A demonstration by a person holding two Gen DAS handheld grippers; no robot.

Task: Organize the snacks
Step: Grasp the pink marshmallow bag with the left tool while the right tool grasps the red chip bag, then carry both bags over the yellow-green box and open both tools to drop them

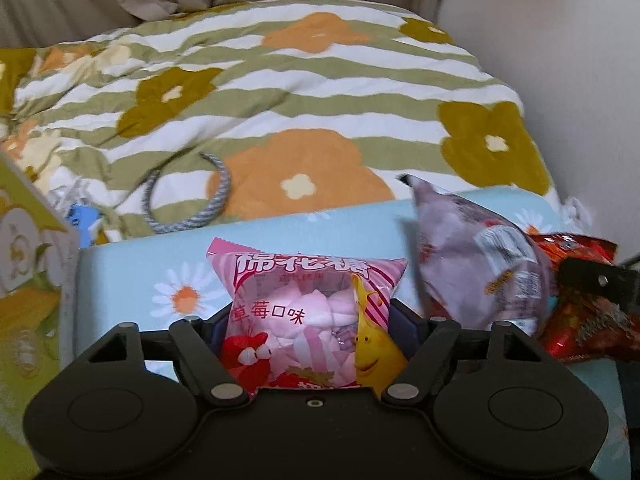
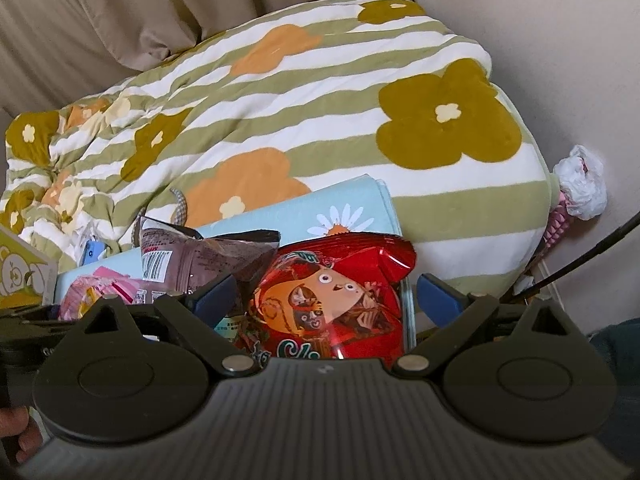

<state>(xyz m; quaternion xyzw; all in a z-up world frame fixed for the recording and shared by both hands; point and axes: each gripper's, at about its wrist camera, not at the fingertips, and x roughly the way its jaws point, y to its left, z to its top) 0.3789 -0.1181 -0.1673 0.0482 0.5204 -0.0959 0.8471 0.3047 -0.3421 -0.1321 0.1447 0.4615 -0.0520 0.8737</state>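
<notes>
A pink marshmallow bag sits between the fingers of my left gripper, which is shut on its lower half above the light blue daisy cloth. A grey-purple snack bag lies to its right, blurred. It also shows in the right wrist view. A red snack bag lies between the spread blue fingers of my right gripper; the fingers stand apart from its sides. The red bag and the pink bag show in the other views too.
A green-striped flowered quilt is heaped behind the cloth. A grey hair band lies on it. A green printed box stands at the left. A white plastic bag sits by the wall at right.
</notes>
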